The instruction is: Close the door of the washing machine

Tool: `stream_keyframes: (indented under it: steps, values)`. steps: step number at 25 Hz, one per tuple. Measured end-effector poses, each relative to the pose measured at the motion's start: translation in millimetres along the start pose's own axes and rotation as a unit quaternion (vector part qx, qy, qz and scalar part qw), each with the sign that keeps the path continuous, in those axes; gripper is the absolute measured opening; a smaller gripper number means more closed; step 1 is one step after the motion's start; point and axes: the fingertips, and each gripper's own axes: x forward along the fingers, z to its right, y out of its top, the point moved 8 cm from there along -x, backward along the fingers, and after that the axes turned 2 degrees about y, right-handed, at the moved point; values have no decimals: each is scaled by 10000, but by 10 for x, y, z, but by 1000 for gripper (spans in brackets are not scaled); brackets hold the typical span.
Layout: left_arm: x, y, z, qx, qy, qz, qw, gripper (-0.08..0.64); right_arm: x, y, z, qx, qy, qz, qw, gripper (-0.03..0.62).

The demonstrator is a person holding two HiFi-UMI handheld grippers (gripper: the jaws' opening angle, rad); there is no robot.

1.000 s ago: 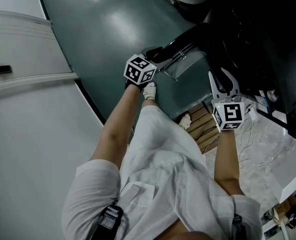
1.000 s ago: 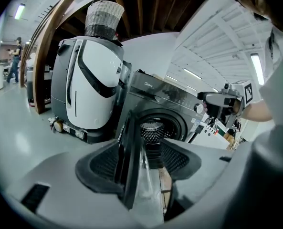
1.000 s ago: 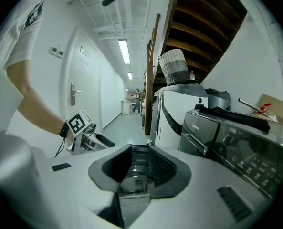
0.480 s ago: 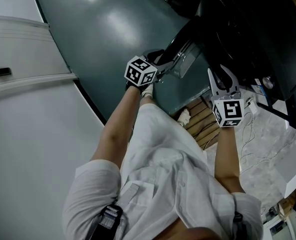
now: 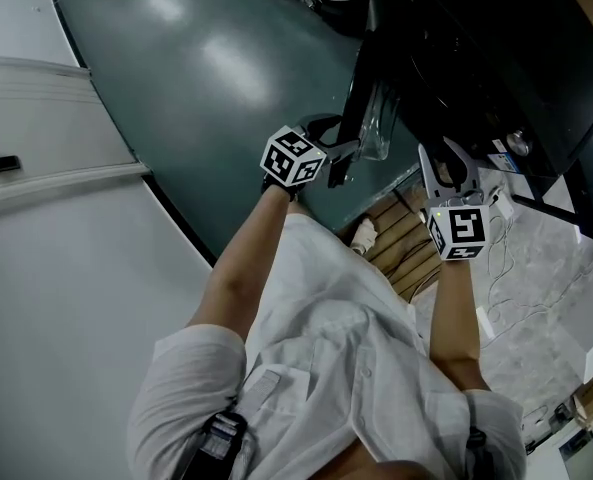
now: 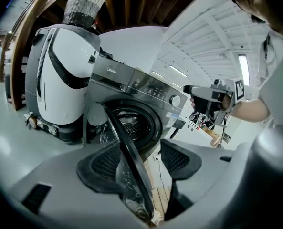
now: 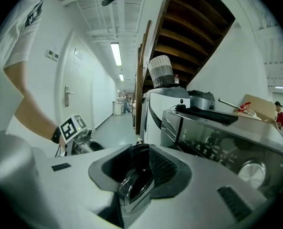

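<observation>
The door of the washing machine stands part open, hinged at the machine's front and seen almost edge-on, with the drum mouth uncovered behind it. Compared with a second ago it has swung well in toward the machine's front: in the head view the door was lying out flat and now stands steep, close against the dark cabinet.

The left hand-held gripper has travelled in with it. Its jaws are apart and straddle the door's rim, the glass lying against one pad with a gap showing to the other, so the door is being pushed, not clamped.

The right hand-held gripper hangs off to the side of the machine's front, jaws apart and holding nothing; the door's glass only shows beyond them.

Most of the swing looks done. The last press to latch the door against the machine remains.
</observation>
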Motion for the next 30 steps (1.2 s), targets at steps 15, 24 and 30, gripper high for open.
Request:
stream_keyframes:
  steps: [15,24,30]
  values:
    - [799,214,581,418,-523,-21,9978,264,-748,-311,448,151,-578,-119,9981,127]
    - [1260,401,803,744,-590,29,9955,262,-1111,-518,702,320,-982,-135,9946,127]
    - [1529,496,915,754,-551,107,9956,262,-1251,-569,845,374,-1166,-91,9924,127]
